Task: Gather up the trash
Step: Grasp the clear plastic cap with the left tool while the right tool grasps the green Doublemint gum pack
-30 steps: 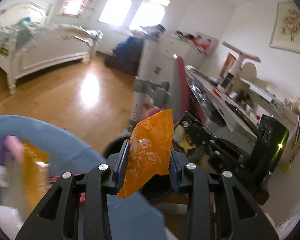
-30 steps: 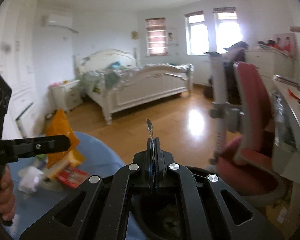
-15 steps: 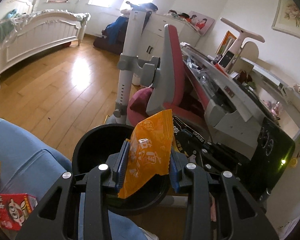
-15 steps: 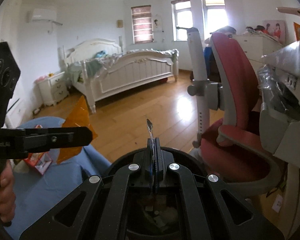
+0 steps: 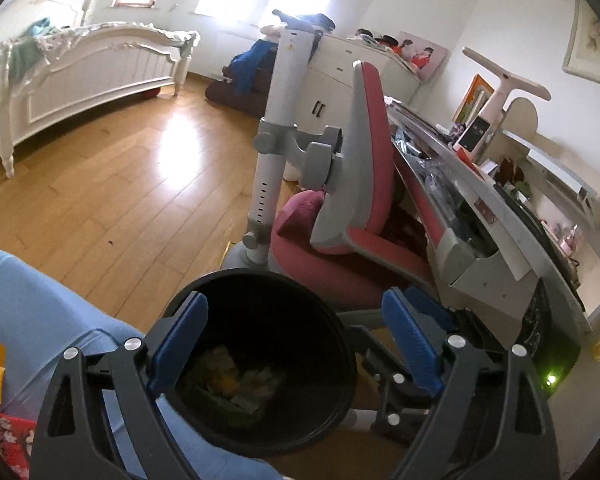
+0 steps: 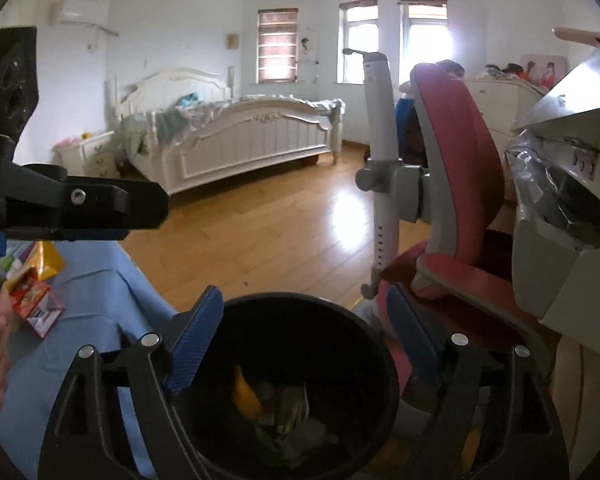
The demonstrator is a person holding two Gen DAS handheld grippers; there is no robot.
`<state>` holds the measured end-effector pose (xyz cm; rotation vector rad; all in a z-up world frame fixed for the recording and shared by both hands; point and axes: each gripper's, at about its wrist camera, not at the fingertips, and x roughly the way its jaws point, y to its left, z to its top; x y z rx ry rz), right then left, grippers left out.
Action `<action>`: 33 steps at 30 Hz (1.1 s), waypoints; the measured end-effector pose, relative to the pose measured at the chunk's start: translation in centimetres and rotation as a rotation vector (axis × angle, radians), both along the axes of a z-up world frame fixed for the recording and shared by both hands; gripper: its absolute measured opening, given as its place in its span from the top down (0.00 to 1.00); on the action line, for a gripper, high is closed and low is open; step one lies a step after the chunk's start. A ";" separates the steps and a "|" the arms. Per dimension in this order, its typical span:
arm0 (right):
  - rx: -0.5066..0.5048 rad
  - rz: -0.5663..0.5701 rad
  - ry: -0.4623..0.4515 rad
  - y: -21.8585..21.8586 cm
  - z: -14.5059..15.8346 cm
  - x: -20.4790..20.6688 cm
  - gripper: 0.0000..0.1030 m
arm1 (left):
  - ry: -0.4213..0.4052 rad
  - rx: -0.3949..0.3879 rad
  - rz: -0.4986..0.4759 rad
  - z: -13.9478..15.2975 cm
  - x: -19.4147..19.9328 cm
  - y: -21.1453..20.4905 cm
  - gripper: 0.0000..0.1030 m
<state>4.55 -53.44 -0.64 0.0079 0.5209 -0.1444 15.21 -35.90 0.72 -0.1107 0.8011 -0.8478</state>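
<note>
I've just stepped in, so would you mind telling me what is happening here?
A person is collecting trash with two handheld grippers. The left gripper and right gripper both hover over the black bin, jaws opening with nothing between them. Wrappers lie inside the bin. More packets wait on the blue cloth.

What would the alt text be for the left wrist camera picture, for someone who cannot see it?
A hand-held left gripper hovers over a round black trash bin holding crumpled wrappers, its blue-padded jaws opening with nothing between them. Behind stand a pink and grey desk chair at a cluttered desk, a wooden floor and a white bed.
</note>
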 end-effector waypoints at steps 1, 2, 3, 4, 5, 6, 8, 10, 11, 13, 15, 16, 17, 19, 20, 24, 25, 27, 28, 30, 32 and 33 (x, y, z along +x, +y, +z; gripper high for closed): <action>0.014 0.004 0.003 0.1 -0.1 -0.2 0.20 | 0.004 0.002 0.006 0.1 -0.1 0.5 0.14; 0.030 0.010 0.008 0.0 -0.1 -0.2 0.20 | 0.008 0.002 0.011 0.1 -0.2 0.9 0.14; 0.056 0.022 0.015 0.2 -0.1 -0.3 0.20 | 0.011 -0.001 0.019 0.2 -0.3 1.6 0.14; 0.074 0.030 0.018 0.4 -0.2 -0.4 0.20 | 0.008 -0.006 0.031 0.4 -0.6 2.4 0.14; 0.091 0.042 0.023 0.7 -0.2 -0.4 0.19 | 0.006 -0.007 0.042 0.6 -0.7 3.0 0.14; 0.108 0.057 0.031 1.1 -0.2 -0.4 0.20 | 0.003 -0.008 0.061 0.9 -0.9 4.1 0.14; 0.141 0.088 0.045 2.4 -0.2 -0.3 0.20 | -0.004 -0.015 0.089 1.4 -1.2 5.9 0.14; 0.172 0.126 0.056 3.8 0.1 0.0 0.19 | -0.015 -0.024 0.135 2.0 -1.6 8.6 0.14; 0.188 0.149 0.061 4.7 0.3 0.3 0.19 | -0.018 -0.025 0.166 2.2 -1.7 10.4 0.14; 0.205 0.192 0.066 6.7 0.8 0.7 0.19 | -0.026 -0.021 0.215 2.5 -1.8 13.2 0.14; 0.210 0.238 0.071 8.8 1.2 1.1 0.20 | -0.038 -0.005 0.286 2.7 -1.8 16.7 0.14; 0.215 0.265 0.073 10.0 1.6 1.4 0.20 | -0.040 0.008 0.323 2.6 -1.8 18.3 0.14; 0.220 0.286 0.075 11.0 1.9 1.6 0.20 | -0.039 0.021 0.362 2.5 -1.6 20.0 0.14; 0.233 0.346 0.083 13.7 2.7 2.2 0.20 | -0.031 0.033 0.439 2.0 -1.2 23.9 0.14; 0.245 0.384 0.092 15.3 3.0 2.7 0.20 | -0.029 0.045 0.466 1.8 -0.9 25.3 0.14; 0.289 0.490 0.131 20.3 4.1 4.4 0.23 | 0.007 0.101 0.587 0.1 1.0 31.6 0.16; 0.291 0.517 0.150 21.9 4.3 5.0 0.25 | 0.031 0.106 0.608 -0.6 1.8 33.2 0.23; 0.287 0.568 0.187 25.1 4.6 6.2 0.28 | 0.080 0.106 0.623 -1.9 3.4 35.5 0.34; 0.283 0.592 0.206 26.5 4.6 6.8 0.30 | 0.100 0.104 0.623 -2.4 4.2 36.2 0.37; 0.280 0.635 0.241 29.5 4.6 8.1 0.31 | 0.131 0.121 0.596 -3.6 5.9 36.7 0.43; 0.273 0.660 0.269 32.0 4.4 9.2 0.32 | 0.144 0.153 0.552 -4.4 7.0 36.4 0.49; 0.255 0.672 0.285 33.7 4.2 9.9 0.33 | 0.148 0.179 0.530 -5.0 7.7 36.1 0.53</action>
